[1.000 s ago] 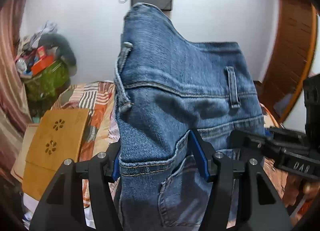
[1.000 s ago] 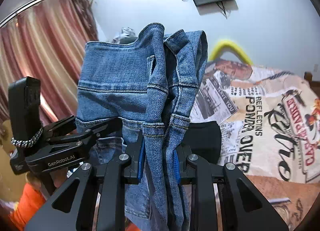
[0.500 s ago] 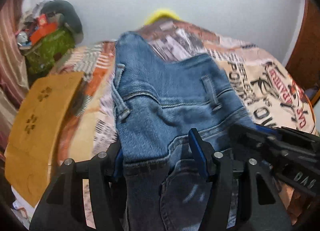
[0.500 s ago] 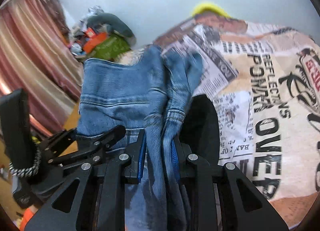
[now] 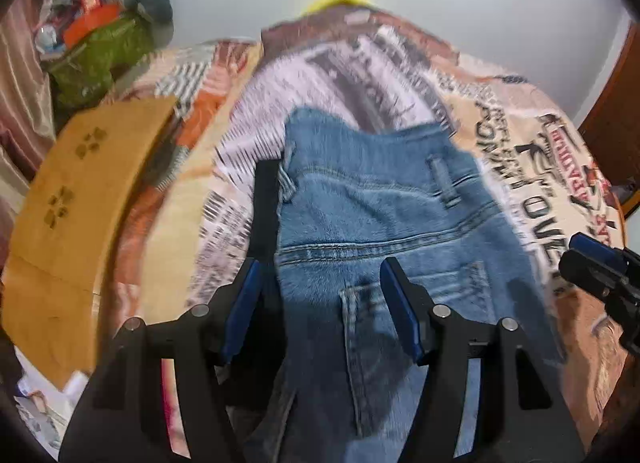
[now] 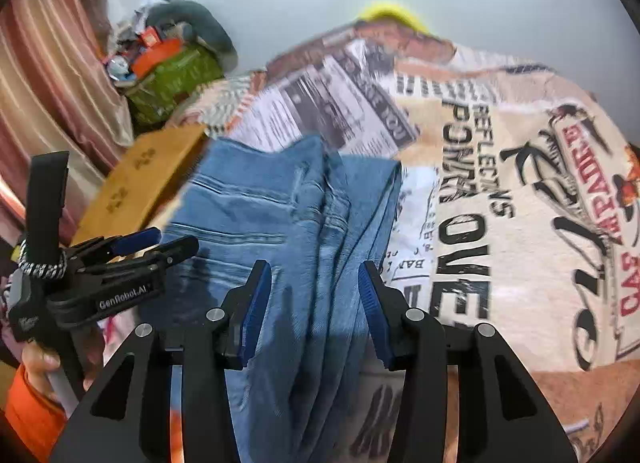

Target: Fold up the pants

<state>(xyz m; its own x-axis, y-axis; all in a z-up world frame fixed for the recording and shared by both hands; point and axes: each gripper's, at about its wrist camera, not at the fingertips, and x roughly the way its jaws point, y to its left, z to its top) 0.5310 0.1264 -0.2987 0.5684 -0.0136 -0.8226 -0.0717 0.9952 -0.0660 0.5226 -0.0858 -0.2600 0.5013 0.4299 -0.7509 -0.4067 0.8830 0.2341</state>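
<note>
I am holding both tongs over the jeans (image 5: 372,223) lying on the printed bedspread (image 6: 520,183). Right tongs (image 6: 314,303) have just been opening, pads clear of the denim between them; left tongs (image 5: 326,307) are standing parted, not clamping.

One pair of blue jeans (image 5: 372,231) lay on one bed cover printed like newspaper (image 6: 500,191). Two belt loops showed on the waistband in the left wrist view, and one back pocket (image 5: 384,327) below them. Two grippers were in view, the left gripper (image 5: 320,303) and the right gripper (image 6: 314,303), each with two blue-padded fingers. One wooden board (image 5: 68,215) bore two flower cut-outs. One green bag (image 6: 172,83) stood by one striped curtain (image 6: 44,75).
</note>
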